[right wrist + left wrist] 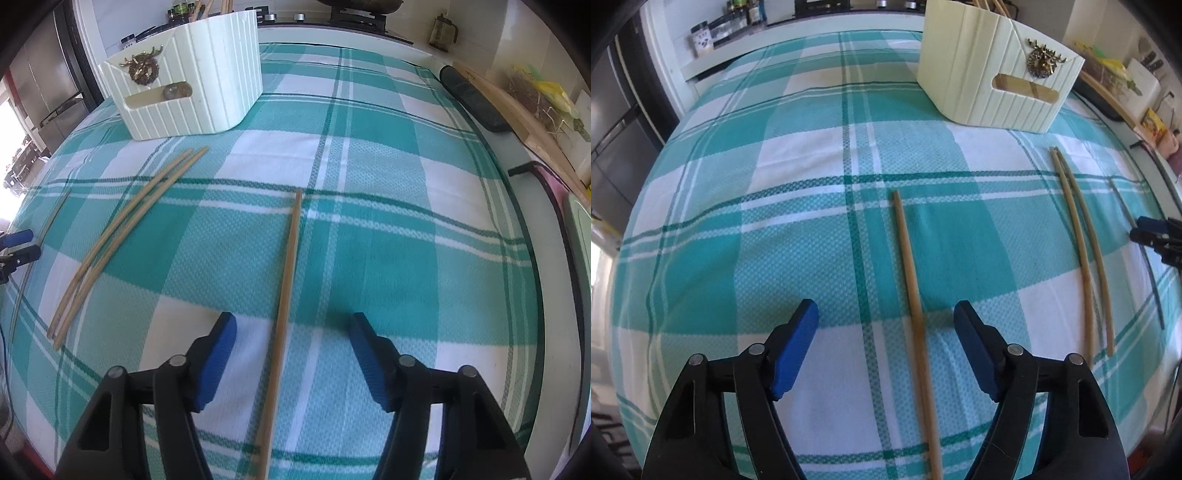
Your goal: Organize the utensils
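Bamboo ran out of view under both cameras: each lone tan chopstick [911, 280] [286, 295] was cut off at the bottom edge. The left gripper [885, 314] and right gripper [291, 323] hovered low, jaws spread wide, each straddling its stick without touching. Beyond lay a paired set of chopsticks [1082, 251] [122, 236], then the cream ribbed plastic caddy [993, 70] [192, 88] on the teal plaid cloth [798, 206] [399, 229].

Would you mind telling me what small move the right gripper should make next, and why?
Probably lower and close the right gripper on the single chopstick: its jaws stand open with that stick running between them on the cloth, and the white holder already has sticks in it.
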Available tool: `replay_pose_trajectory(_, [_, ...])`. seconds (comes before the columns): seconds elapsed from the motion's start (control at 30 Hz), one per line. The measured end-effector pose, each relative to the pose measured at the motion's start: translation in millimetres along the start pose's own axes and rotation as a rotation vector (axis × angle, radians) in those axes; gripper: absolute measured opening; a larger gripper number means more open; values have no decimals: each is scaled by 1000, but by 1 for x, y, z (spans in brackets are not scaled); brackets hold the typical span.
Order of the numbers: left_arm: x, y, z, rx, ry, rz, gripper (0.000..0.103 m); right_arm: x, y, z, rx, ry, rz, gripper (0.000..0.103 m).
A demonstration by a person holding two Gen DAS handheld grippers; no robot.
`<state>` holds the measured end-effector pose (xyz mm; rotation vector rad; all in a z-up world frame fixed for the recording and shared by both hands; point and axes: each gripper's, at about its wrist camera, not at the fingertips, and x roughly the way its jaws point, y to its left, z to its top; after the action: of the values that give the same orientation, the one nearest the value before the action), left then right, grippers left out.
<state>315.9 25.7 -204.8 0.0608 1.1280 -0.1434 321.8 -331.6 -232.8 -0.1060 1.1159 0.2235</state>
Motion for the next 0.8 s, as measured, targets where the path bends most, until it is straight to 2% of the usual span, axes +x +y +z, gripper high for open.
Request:
replay_pose_trajectory(0.03, [3, -3, 5, 12, 5, 15, 70, 2, -1, 8, 2, -6, -1, 55])
replay_pose_trajectory(0.07, [5, -5, 10, 20, 5, 22, 61, 6, -1, 16, 4, -5, 1, 44])
replay_pose_trajectory(0.1, [6, -7, 15, 21, 2, 16, 54, 11, -2, 24, 9, -2, 5, 42])
replay_pose_trajectory(0.17, [6, -10, 20, 19, -15, 10, 14, 16, -3, 36, 14, -14, -6, 27])
replay_pose_trajectory(0.2, [6, -12, 21, 23, -23, 6, 5, 19, -4, 43, 17, -22, -13, 22])
replay_pose_trajectory(0.27, [6, -13, 20, 14, -48, -4, 4, 22, -6, 51, 30, -37, -12, 6])
replay_pose_trajectory(0.4, [-13, -4, 18, -35, -98, -46, 4, 16, -11, 54, 89, -94, 38, 5])
replay_pose_trajectory(0.6, [-97, 3, 16, -60, -280, -124, 4, -78, 10, 37, 44, -315, 137, 5])
replay_pose_trajectory(0.8, [-172, 3, 10, -45, -448, -178, 4, -172, 34, 17, -17, -475, 200, 5])
